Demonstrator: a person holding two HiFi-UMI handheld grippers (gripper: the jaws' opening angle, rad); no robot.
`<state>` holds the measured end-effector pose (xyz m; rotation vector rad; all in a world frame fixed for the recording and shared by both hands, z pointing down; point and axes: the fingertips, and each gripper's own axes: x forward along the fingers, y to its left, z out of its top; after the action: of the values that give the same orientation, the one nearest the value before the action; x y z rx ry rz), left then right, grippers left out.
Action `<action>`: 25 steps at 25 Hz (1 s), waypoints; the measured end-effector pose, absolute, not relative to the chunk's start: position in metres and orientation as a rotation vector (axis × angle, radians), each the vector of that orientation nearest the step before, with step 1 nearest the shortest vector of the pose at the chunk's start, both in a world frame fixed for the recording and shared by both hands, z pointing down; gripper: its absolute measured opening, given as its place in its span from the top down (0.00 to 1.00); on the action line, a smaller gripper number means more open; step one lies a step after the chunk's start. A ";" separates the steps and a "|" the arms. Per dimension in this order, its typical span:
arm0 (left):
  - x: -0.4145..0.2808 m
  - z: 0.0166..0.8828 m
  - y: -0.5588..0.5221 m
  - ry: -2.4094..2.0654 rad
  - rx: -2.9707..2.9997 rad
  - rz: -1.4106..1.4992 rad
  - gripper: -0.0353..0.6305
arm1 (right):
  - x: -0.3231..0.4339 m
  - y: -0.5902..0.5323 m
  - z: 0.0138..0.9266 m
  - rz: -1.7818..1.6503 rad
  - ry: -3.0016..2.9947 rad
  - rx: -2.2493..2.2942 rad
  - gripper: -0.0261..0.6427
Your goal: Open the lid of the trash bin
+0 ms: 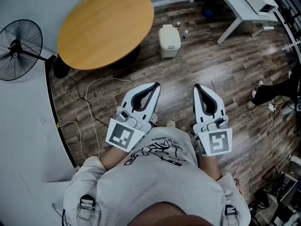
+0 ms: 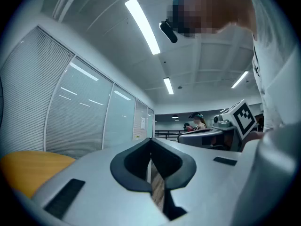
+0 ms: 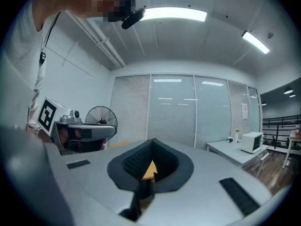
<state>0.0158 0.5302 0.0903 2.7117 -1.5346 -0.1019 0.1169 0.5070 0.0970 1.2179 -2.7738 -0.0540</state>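
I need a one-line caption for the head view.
Both shut and empty, the left gripper and right gripper hover over the floor, short of the closed trash bin beside a round table.

The person wears a pale grey short-sleeved T-shirt (image 1: 141,187) with a black scrawled print (image 1: 157,150) on the chest, and dark strap buckles (image 1: 85,202) sit on both shoulders. The white left claw (image 1: 155,84) and the white right claw (image 1: 196,86) look alike. Each is a smooth tapered shell with black ribbed padding lining a teardrop-shaped opening and small dark rectangular patches on its flanks. At the rear each has grey knob-like fittings and a white marker cube (image 1: 123,135) printed with a black square pattern.
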 end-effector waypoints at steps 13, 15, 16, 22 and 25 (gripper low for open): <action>-0.035 0.093 0.537 -1.542 2.708 -0.093 0.92 | 0.072 0.509 0.097 -0.052 -2.795 1.247 0.95; -0.044 0.094 0.538 -1.537 2.712 -0.084 0.92 | 0.061 0.510 0.099 -0.050 -2.798 1.243 0.95; -0.047 0.095 0.536 -1.535 2.714 -0.083 0.92 | 0.057 0.510 0.099 -0.051 -2.800 1.244 0.95; -0.053 0.101 0.526 -1.516 2.707 -0.084 0.92 | 0.055 0.500 0.106 -0.029 -2.774 1.260 0.95; -0.049 0.104 0.513 -1.510 2.717 -0.068 0.92 | 0.061 0.486 0.110 -0.013 -2.772 1.273 0.95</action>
<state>-0.0485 0.5126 0.1042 2.7168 -1.5103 -0.0681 0.0608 0.4856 0.1099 1.2733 -2.7719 -0.0126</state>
